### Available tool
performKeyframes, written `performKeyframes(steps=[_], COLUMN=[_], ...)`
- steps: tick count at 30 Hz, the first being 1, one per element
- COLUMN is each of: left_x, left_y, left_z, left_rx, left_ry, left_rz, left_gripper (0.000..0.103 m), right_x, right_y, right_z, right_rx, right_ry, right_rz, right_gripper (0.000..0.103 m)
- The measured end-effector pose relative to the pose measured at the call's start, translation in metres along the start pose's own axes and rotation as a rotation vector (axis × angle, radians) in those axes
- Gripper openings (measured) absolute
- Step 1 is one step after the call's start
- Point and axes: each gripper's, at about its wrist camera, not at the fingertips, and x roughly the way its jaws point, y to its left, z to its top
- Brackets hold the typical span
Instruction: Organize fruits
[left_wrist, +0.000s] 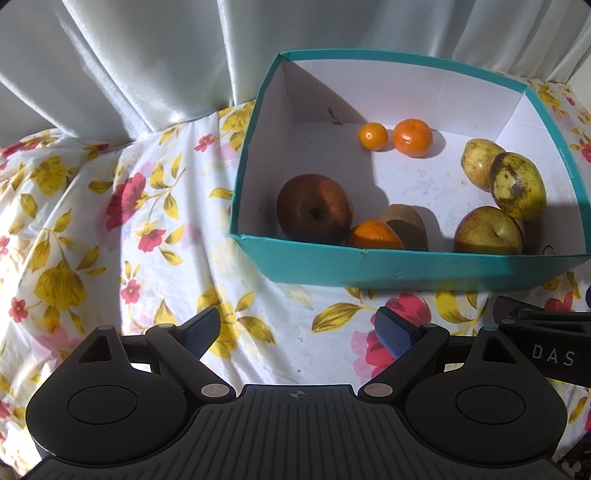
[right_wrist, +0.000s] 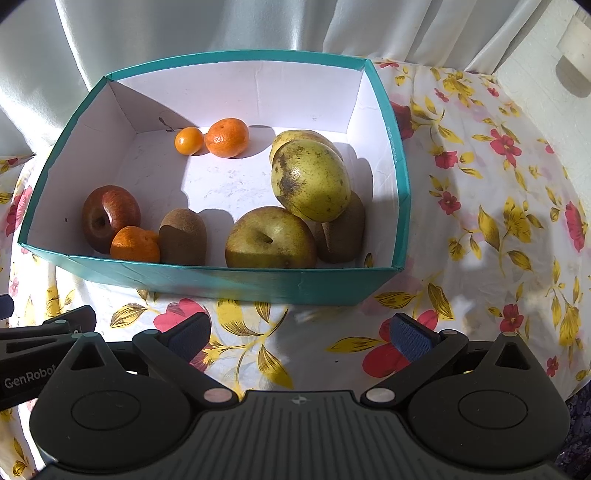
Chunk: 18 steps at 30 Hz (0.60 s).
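Note:
A teal cardboard box (left_wrist: 388, 264) (right_wrist: 229, 282) with a white inside holds the fruit. In it lie a red apple (left_wrist: 314, 208) (right_wrist: 109, 216), a yellow-green apple (right_wrist: 269, 238) (left_wrist: 487, 230), two speckled pears (right_wrist: 310, 181) (left_wrist: 517, 186), two kiwis (right_wrist: 183, 236) (right_wrist: 343, 232), and three small oranges (right_wrist: 226, 137) (right_wrist: 189, 140) (right_wrist: 135, 244). My left gripper (left_wrist: 299, 332) is open and empty over the cloth in front of the box. My right gripper (right_wrist: 301, 334) is open and empty, also in front of the box.
A floral cloth (left_wrist: 110, 229) (right_wrist: 498, 206) covers the table. White curtains (left_wrist: 147, 62) hang behind the box. The right gripper's body shows at the left wrist view's right edge (left_wrist: 546, 350). A white wall or frame (right_wrist: 546, 74) stands at the far right.

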Motion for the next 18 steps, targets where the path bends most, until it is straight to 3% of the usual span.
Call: performKeyframes(steps=[18], left_x=[-0.0050], left_y=[-0.0033], left_z=[-0.0040], left_rx=[0.032], left_ry=[-0.030], left_rz=[0.002], left_gripper=[0.093], right_x=[-0.0028], right_y=[-0.0010], right_z=[-0.0023], right_rx=[0.009], right_ry=[-0.006], right_rz=[-0.003], right_gripper=[0.103])
